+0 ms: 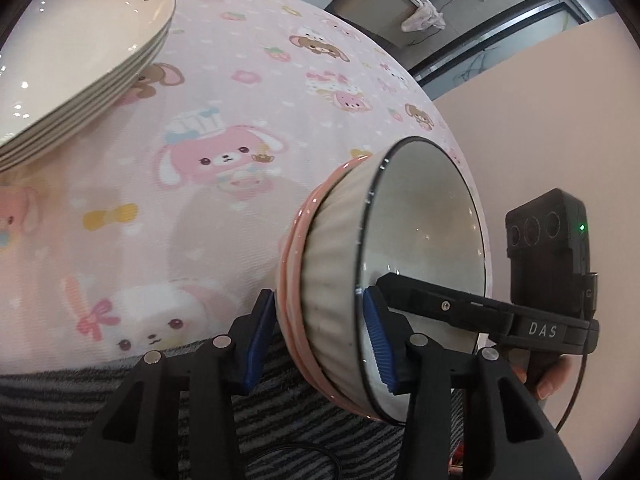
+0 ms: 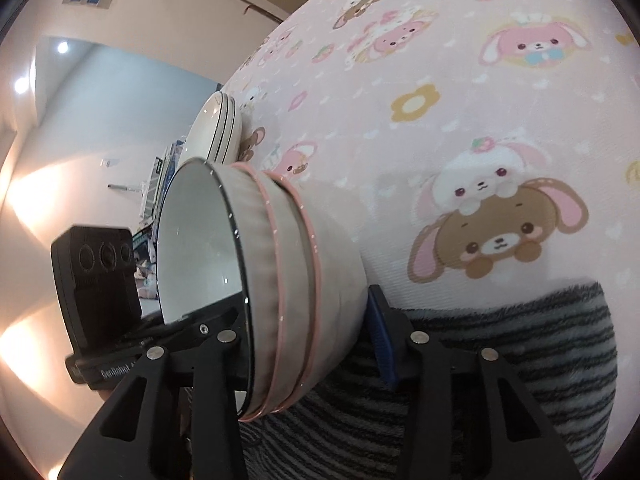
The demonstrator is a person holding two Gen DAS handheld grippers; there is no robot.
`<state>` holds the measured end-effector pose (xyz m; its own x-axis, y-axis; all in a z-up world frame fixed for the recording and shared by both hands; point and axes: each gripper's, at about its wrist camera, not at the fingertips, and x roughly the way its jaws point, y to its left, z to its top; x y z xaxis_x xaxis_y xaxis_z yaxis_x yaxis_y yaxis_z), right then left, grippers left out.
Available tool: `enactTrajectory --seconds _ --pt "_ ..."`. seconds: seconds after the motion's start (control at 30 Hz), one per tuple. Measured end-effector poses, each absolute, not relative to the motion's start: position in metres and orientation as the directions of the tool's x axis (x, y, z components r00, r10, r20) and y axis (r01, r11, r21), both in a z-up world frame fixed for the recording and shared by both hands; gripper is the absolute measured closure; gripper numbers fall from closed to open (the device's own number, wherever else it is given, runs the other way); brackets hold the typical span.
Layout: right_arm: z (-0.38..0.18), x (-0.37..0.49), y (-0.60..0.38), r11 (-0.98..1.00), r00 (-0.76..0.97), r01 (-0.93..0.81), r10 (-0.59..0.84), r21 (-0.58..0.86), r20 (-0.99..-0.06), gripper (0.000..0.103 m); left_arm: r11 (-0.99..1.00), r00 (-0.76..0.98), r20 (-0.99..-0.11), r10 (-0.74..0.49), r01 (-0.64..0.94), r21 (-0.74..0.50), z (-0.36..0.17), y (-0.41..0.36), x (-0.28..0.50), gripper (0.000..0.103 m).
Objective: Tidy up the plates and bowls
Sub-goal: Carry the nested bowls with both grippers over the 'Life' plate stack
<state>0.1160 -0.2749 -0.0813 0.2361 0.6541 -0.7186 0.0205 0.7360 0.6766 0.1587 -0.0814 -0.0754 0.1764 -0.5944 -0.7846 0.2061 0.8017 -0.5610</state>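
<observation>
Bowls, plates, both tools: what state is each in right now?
Nested stack of grey bowls with pink and black rims: tipped sideways, gripped by both tools.
Stack of white ceramic plates: stacked on the pink cartoon tablecloth.
Left tool: shut across the bowl walls.
Right tool: shut likewise.

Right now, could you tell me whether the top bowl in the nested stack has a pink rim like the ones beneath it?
No, the top bowl has a thin black rim, while the two bowls nested under it show pink rims.

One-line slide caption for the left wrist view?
Both grippers clamp a nested stack of pink-rimmed bowls beside stacked white plates.
</observation>
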Motion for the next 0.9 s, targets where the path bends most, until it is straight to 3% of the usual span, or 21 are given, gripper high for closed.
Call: enactTrajectory --seconds 0.57,0.9 --pt "-0.013 0.166 -0.195 0.793 0.222 -0.09 0.605 0.602 -0.765 0.061 0.816 0.295 -0.764 -0.573 0.122 -0.565 -0.014 -0.006 0.179 0.056" --pt "0.022 0.241 -0.11 0.757 0.22 -0.174 0.653 0.63 -0.724 0.061 0.858 0.499 -0.741 -0.449 0.011 -0.513 0.032 0.072 0.213 0.056"
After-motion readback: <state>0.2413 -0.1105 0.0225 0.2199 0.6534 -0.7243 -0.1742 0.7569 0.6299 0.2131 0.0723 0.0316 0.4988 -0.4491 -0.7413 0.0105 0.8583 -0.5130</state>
